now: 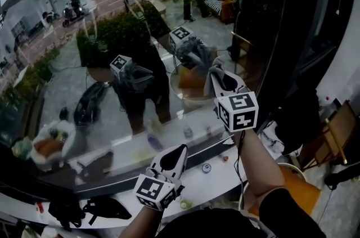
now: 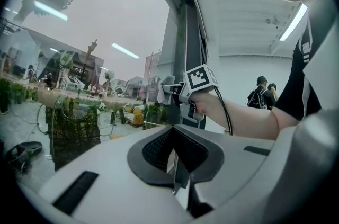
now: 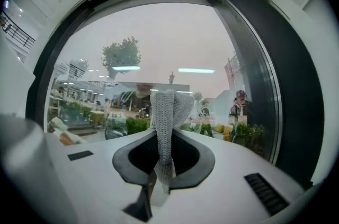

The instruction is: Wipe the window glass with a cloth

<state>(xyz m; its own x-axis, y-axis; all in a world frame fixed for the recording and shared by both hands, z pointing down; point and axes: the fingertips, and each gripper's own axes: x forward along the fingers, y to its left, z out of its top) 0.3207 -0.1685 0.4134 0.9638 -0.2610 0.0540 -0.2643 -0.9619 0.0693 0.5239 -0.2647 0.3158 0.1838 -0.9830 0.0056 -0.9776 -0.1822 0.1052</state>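
Reaches up and forward with the bare right forearm [image 1: 259, 166], toward the big clear window glass [image 1: 112, 79]. Holds the white right gripper [image 1: 220, 76] up high, with its black-and-white marker cube [image 1: 237, 111] turned back to the head and its tips aimed at the pane. Pinches a grey knitted cloth [image 1: 210, 82] tight between those jaws. In the right gripper view, grips the cloth [image 3: 165, 112] low down with the right gripper [image 3: 163, 164], with the long way of the cloth running straight out from the jaws toward the window glass [image 3: 159, 43], thin at the pinch and wider at the loose far end. Puts the cloth right by the pane, just left of the dark window frame [image 1: 292, 34]; cannot tell whether touching or a little apart. Holds the white left gripper [image 1: 181, 149] down low, over the white window sill [image 1: 216, 182], with tips aimed up and toward the glass. In the left gripper view, shows the left gripper [image 2: 177, 162] with jaws pressed together and nothing between them. Shows there too the right hand [image 2: 204, 104], wrapped round its gripper's handle, up beside the frame.
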